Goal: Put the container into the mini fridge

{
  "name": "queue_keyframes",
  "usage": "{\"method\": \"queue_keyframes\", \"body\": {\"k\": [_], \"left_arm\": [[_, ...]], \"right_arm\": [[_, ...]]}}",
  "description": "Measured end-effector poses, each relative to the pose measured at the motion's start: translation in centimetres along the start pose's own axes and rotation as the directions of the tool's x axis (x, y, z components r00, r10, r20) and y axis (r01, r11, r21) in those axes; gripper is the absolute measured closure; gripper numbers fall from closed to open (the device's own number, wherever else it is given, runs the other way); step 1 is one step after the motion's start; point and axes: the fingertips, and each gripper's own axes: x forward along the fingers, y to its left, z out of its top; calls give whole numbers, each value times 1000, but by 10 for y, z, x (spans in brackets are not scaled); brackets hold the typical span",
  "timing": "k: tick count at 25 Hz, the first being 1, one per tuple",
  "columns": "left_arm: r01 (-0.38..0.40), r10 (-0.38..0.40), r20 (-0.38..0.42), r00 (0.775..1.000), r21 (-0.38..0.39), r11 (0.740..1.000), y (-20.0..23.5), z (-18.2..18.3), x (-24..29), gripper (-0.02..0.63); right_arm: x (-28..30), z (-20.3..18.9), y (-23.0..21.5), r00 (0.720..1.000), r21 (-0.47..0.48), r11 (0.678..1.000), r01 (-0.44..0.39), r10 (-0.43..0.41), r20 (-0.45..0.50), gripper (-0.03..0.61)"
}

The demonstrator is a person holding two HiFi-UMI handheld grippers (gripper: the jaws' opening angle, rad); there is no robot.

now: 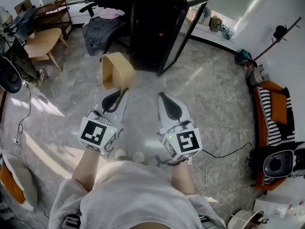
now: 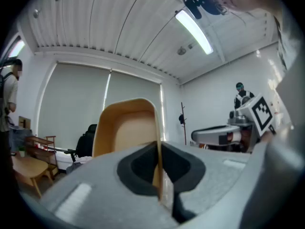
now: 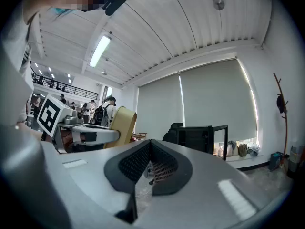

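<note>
- Container [image 1: 116, 70] – a tan, thin-walled tub – is hanging in the air in the upper middle of the head view, above the grey tiled floor [image 1: 214, 94] and tipped onto its side.
- The left gripper [image 1: 125, 90] is reaching up from the lower left of that view and is gripping the container. In the left gripper view its two dark pads [image 2: 143, 163] are pressing together on one thin side wall, and the tub's hollow is facing back toward the camera.
- The right gripper [image 1: 162, 95] is hovering just right of the left one, near the centre of the head view. Its jaws are sitting closed with nothing between them, and only floor is showing through the slit below the tips.
- The black mini fridge [image 1: 157, 23] is standing at the top centre of the head view, and its door [image 1: 188, 32] is standing open toward the right.
- The container is staying outside the fridge – below and left of its opening in the frame, apart from it.
- A dark office chair [image 1: 100, 27] draped with clothes is standing left of the fridge, and a wooden chair [image 1: 45, 39] is sitting in the upper left corner.
</note>
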Motion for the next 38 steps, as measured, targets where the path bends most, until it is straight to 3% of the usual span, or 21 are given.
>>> {"method": "queue_keyframes", "body": {"k": [22,27,38], "left_arm": [[0,0,-29,1000,8,1000,19,-13,44,606],[5,-5,-11,1000,-4,1000,53,-18,72,606],[81,-81,5,997,-6,997,164,-20,180,606]], "right_arm": [[38,-10,-28,999,-58,998,-32,33,13,577],[76,-13,-43,999,-49,998,-39,39,5,578],[211,-3,-111,999,-48,998,28,-27,16,578]]}}
